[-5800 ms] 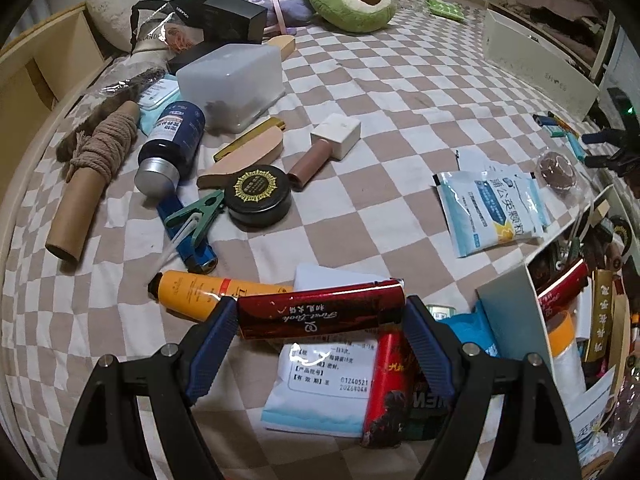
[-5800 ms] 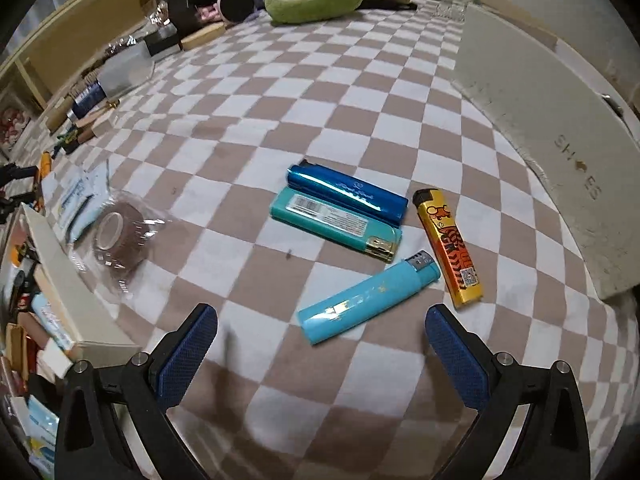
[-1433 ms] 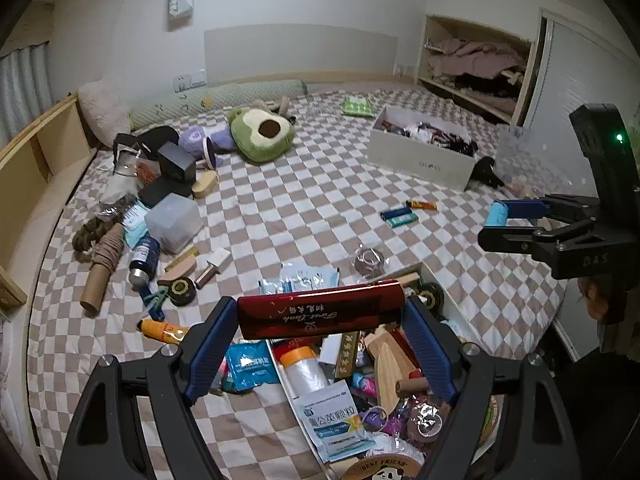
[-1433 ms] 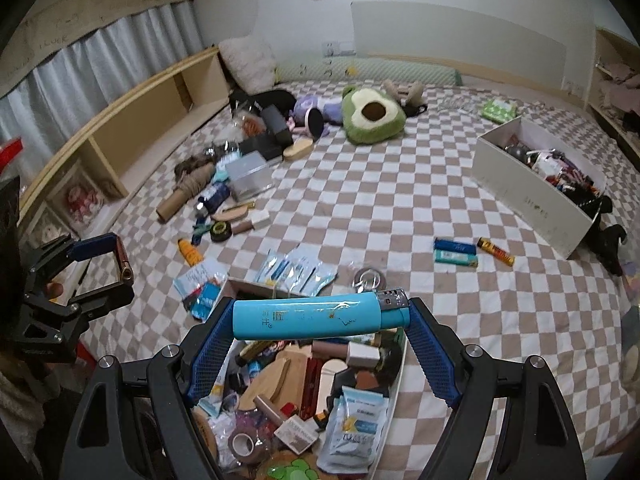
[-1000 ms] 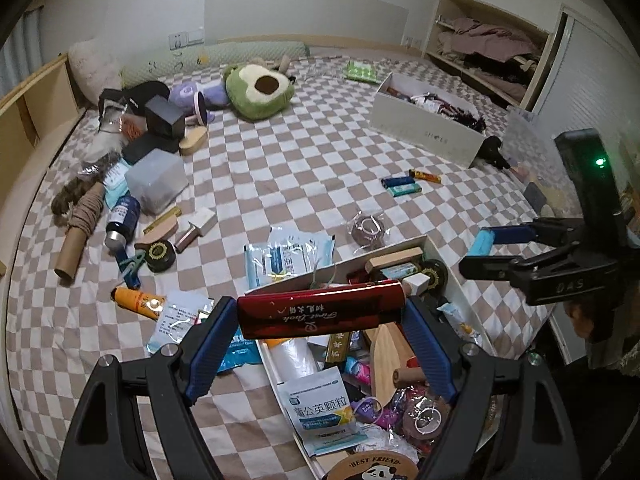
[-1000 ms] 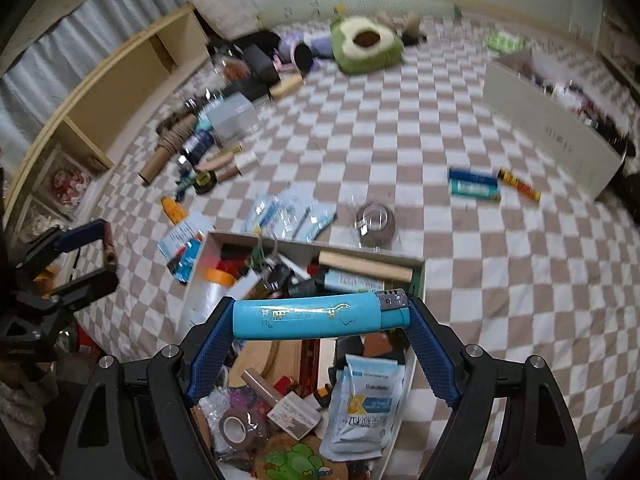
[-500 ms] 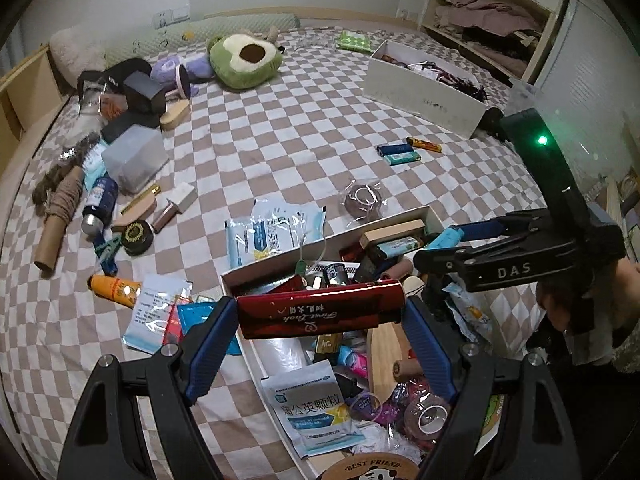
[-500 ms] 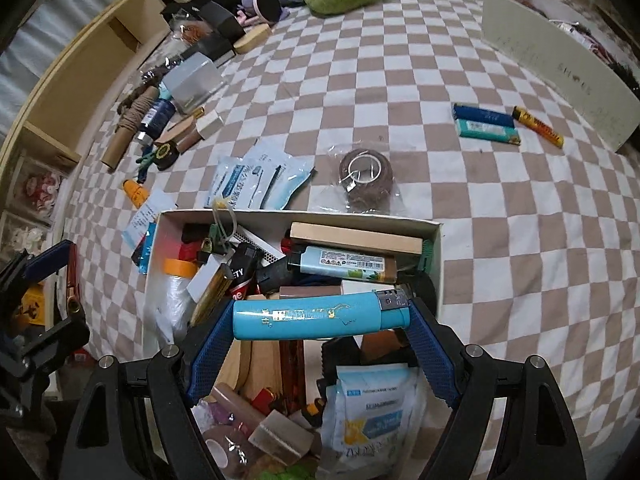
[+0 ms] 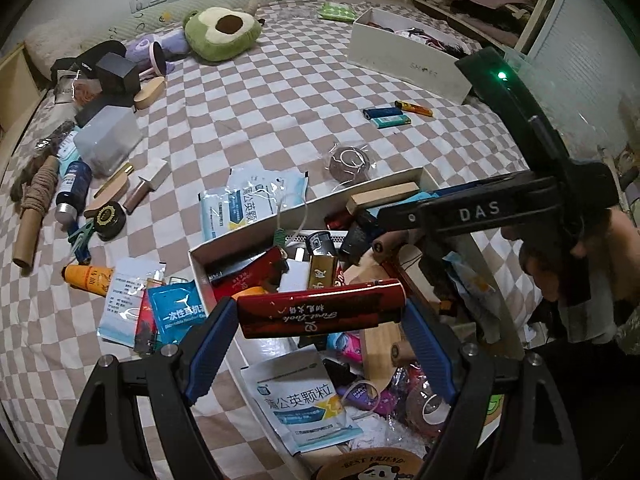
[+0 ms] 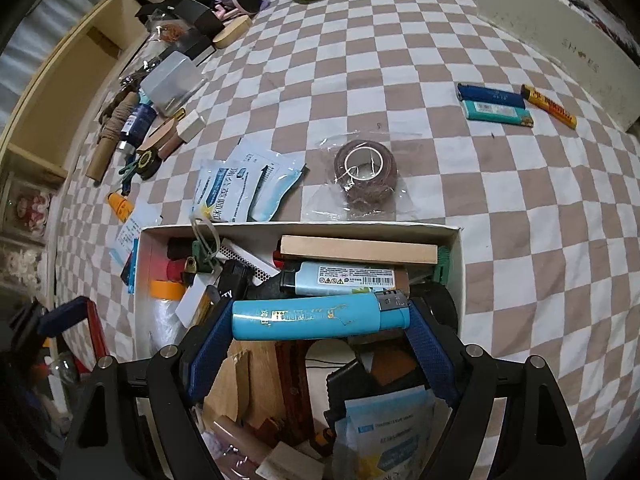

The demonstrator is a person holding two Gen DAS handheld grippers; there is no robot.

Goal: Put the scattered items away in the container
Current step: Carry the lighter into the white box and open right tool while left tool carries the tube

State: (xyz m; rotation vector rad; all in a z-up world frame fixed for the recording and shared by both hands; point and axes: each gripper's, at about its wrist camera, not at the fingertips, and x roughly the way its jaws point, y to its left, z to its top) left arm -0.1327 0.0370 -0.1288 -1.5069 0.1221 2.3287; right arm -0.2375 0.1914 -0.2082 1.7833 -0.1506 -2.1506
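Above a crowded white box (image 10: pixel 456 248) on a checkered bedspread (image 10: pixel 400 60), the left gripper (image 9: pixel 320 316) clamps a dark red lighter (image 9: pixel 320 312) crosswise. The right gripper (image 10: pixel 320 320) clamps a light blue lighter (image 10: pixel 312 316). Only the left view shows a hand (image 9: pixel 560 256) holding the right gripper; only the right view shows a wooden block (image 10: pixel 356 250) inside the box's far wall.
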